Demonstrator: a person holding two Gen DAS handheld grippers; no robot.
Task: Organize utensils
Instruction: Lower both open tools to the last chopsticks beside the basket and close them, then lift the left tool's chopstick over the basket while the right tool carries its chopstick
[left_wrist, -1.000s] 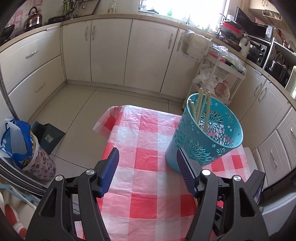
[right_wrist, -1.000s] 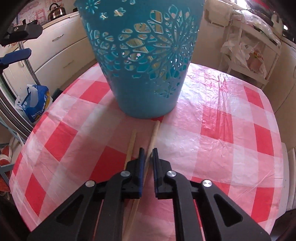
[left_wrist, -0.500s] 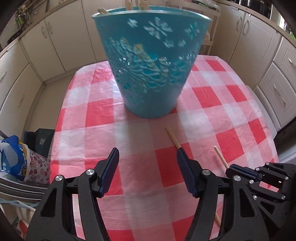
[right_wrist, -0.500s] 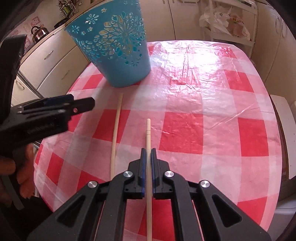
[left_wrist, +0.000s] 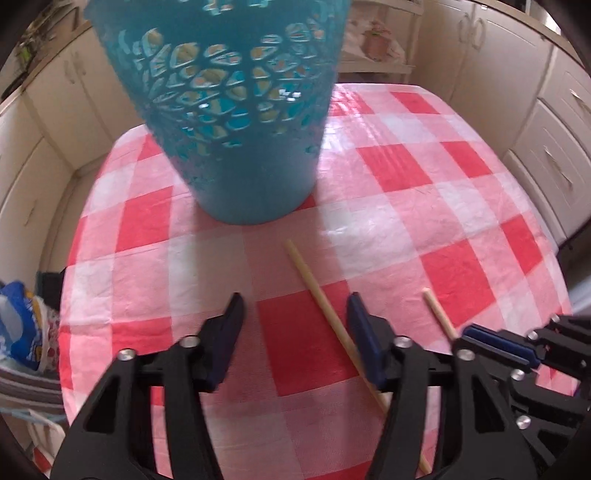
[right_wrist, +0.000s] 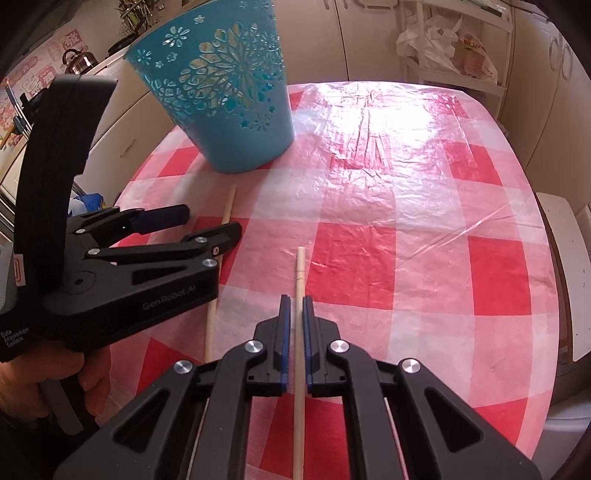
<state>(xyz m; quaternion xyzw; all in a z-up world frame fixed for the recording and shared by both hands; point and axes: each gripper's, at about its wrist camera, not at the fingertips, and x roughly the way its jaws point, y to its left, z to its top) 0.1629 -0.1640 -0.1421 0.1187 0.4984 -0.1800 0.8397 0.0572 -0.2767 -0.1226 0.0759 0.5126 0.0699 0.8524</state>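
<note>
A teal cut-out basket (left_wrist: 236, 110) (right_wrist: 221, 92) stands on the red-checked tablecloth (left_wrist: 443, 221) (right_wrist: 406, 221). Two wooden chopsticks lie in front of it. The left gripper (left_wrist: 295, 306) (right_wrist: 214, 220) hovers low over the left chopstick (left_wrist: 314, 291) (right_wrist: 212, 321). Its jaws are closing with the stick between them, close to the right finger; the pads do not press on it. The right gripper (right_wrist: 295, 306) (left_wrist: 495, 343) has the other chopstick (right_wrist: 300, 266) (left_wrist: 437, 314) between its pads, low over the cloth, and its jaws are just starting to ease open.
Cream cabinets ring the table. A white cart with plastic bags (right_wrist: 450, 48) stands behind it and a kettle (right_wrist: 77, 61) sits on the far counter. Bags (left_wrist: 18, 332) lie on the floor at the left. A hand (right_wrist: 92, 387) holds the left gripper's handle.
The left gripper swung down toward the table, came over the left chopstick and narrowed its jaws. The right gripper drew its chopstick back from the basket, then stayed nearly still.
</note>
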